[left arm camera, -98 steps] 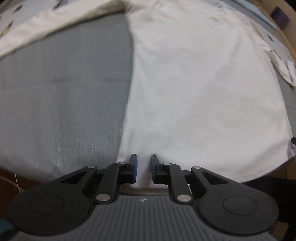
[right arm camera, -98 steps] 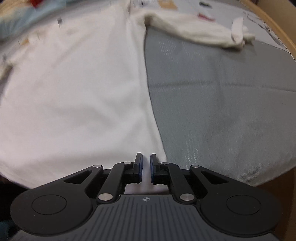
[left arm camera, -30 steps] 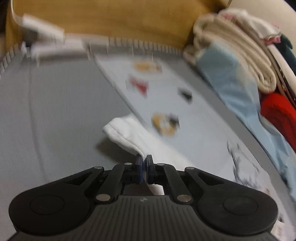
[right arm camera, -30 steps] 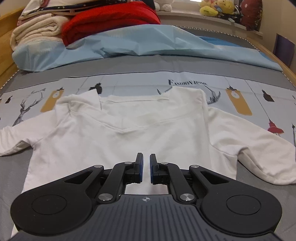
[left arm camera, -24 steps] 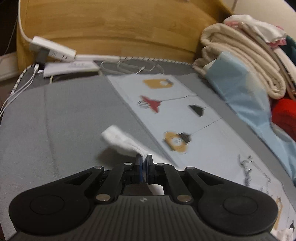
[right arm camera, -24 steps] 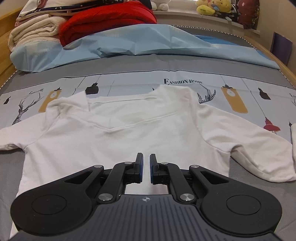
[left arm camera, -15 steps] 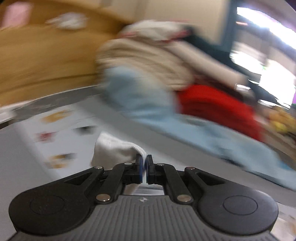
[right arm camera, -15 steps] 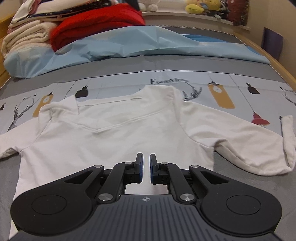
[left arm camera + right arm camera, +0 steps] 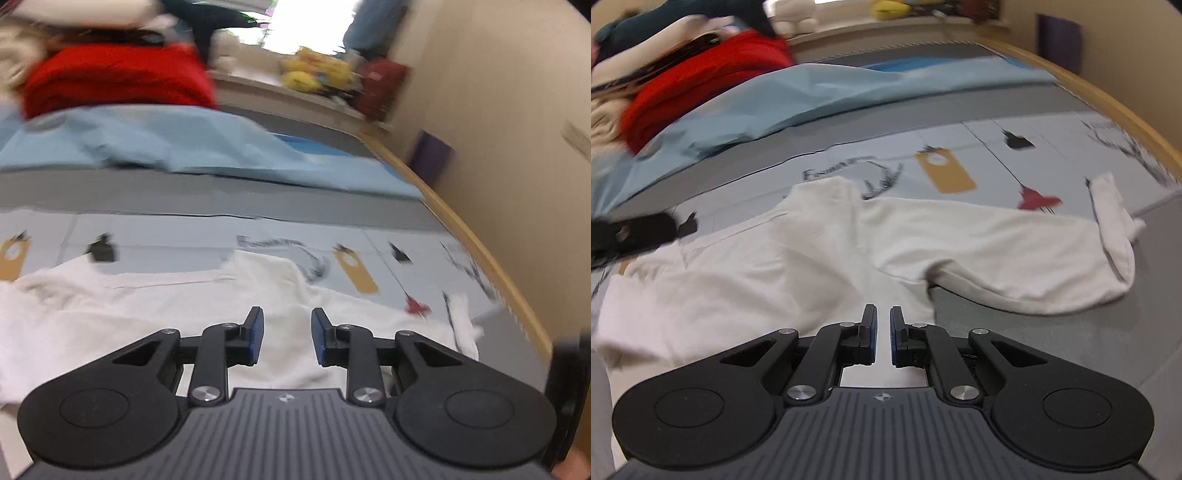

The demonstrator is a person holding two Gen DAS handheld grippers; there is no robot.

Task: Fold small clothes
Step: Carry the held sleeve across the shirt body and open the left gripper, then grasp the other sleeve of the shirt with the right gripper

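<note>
Two claws, both empty. Through the left wrist view, I am holding my left claw [image 9: 284, 339] wide open above the white shirt [image 9: 110, 314], nothing between its blue pads [image 9: 255, 338]. The shirt is lying spread on the bed [image 9: 221, 192], its collar toward the blue sheet [image 9: 166, 140] and the red blanket [image 9: 118, 77] beyond. This view is blurred, so finer creases are beyond me.

Through the right wrist view, I am hovering my right claw [image 9: 882, 334] over the shirt's [image 9: 757, 266] lower body, jaws parted only a narrow gap and gripping nothing. The right sleeve [image 9: 1015, 243] is stretching out sideways across the bed [image 9: 1052, 332], its cuff [image 9: 1112, 206] turned up and back. A dark blurred shape at the left edge is probably my other claw.

I am judging the shirt light, soft and limp; it will sag and drag rather than keep shape. The cuff or sleeve end looks the best pinch point, taking both layers so the sleeve folds across the body.
</note>
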